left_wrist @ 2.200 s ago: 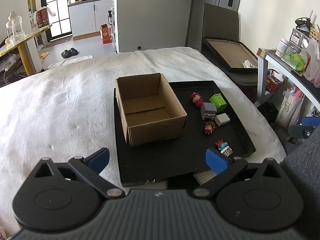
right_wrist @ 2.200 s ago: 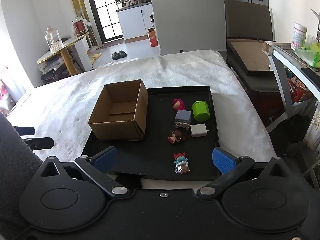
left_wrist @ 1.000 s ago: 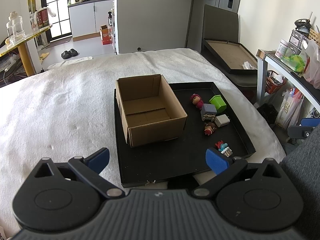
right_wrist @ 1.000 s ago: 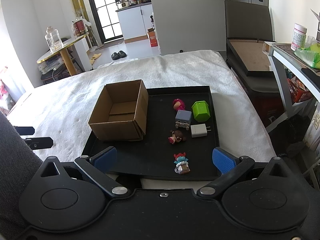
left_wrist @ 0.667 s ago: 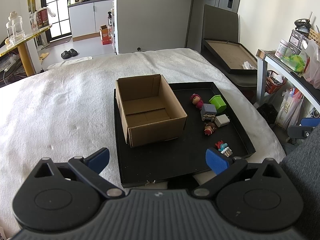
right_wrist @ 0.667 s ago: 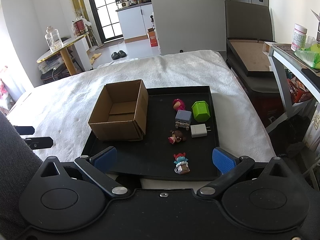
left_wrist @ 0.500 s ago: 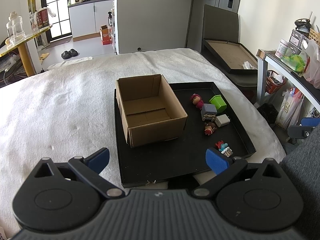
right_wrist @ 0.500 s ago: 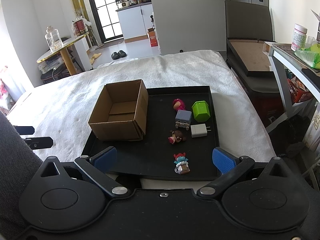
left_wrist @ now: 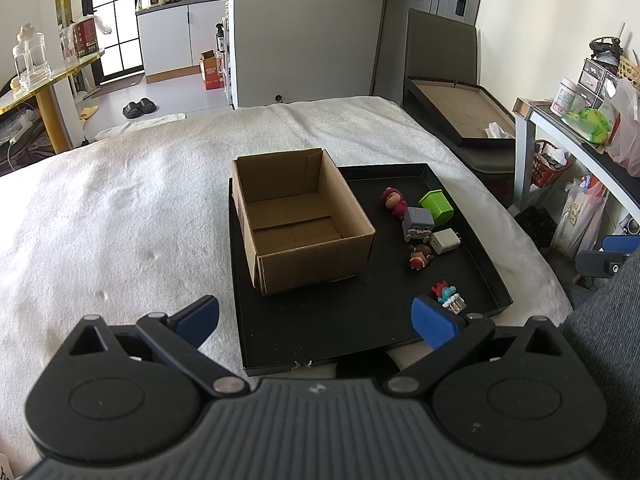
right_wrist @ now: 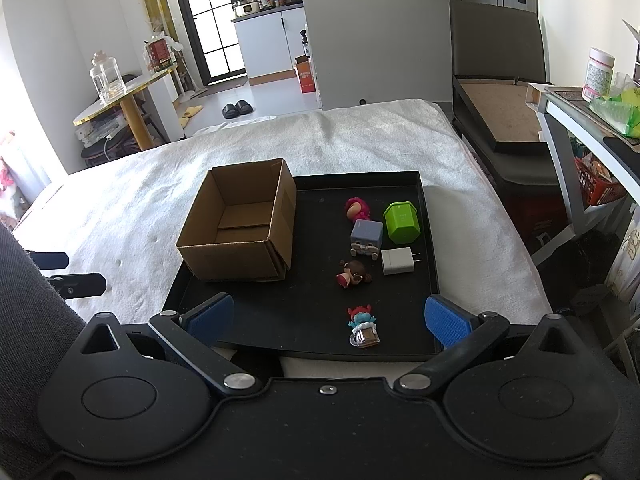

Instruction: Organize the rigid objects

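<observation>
A black tray (left_wrist: 304,336) (right_wrist: 404,184) lies on a white blanket. An open, empty cardboard box (left_wrist: 298,218) (right_wrist: 240,224) stands on its left half. To the box's right lie a pink figure (right_wrist: 357,209), a green hexagonal box (right_wrist: 402,222), a grey-blue cube toy (right_wrist: 367,237), a white charger (right_wrist: 397,261), a brown-haired doll (right_wrist: 354,274) and a small blue-and-red figure (right_wrist: 363,326). My left gripper (left_wrist: 316,318) hovers open at the tray's near edge. My right gripper (right_wrist: 328,318) is open too, with the small figure just beyond its gap.
The white blanket (left_wrist: 120,208) covers the surface around the tray. A dark chair with a framed board (right_wrist: 500,120) stands at the back right, and a cluttered shelf (left_wrist: 588,128) at the right. A sleeve (left_wrist: 608,340) shows at the right edge.
</observation>
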Available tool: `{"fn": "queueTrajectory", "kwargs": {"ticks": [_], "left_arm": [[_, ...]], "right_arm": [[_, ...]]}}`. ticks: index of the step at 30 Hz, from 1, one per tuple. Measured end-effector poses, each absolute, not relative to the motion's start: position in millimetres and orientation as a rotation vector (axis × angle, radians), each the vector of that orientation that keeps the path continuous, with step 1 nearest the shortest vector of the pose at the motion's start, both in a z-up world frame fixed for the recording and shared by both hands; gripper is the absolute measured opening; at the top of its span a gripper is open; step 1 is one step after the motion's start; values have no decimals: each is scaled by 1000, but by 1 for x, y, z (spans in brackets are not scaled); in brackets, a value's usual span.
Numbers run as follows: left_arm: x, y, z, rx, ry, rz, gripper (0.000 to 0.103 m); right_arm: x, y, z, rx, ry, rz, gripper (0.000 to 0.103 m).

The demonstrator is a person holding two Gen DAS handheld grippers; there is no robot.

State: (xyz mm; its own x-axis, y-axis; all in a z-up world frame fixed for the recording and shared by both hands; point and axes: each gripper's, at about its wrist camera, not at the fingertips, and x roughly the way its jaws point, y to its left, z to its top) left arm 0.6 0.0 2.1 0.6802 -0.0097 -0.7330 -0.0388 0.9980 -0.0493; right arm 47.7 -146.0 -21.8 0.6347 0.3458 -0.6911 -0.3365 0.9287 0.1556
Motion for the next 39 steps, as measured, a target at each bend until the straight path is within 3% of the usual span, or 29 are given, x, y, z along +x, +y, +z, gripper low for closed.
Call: {"fn": "queueTrajectory", "kwargs": {"ticks": [39], "left_arm": [[29, 6, -10, -82, 798, 113, 102]], "right_arm": [[76, -162, -49, 52, 799, 395, 103]]}}
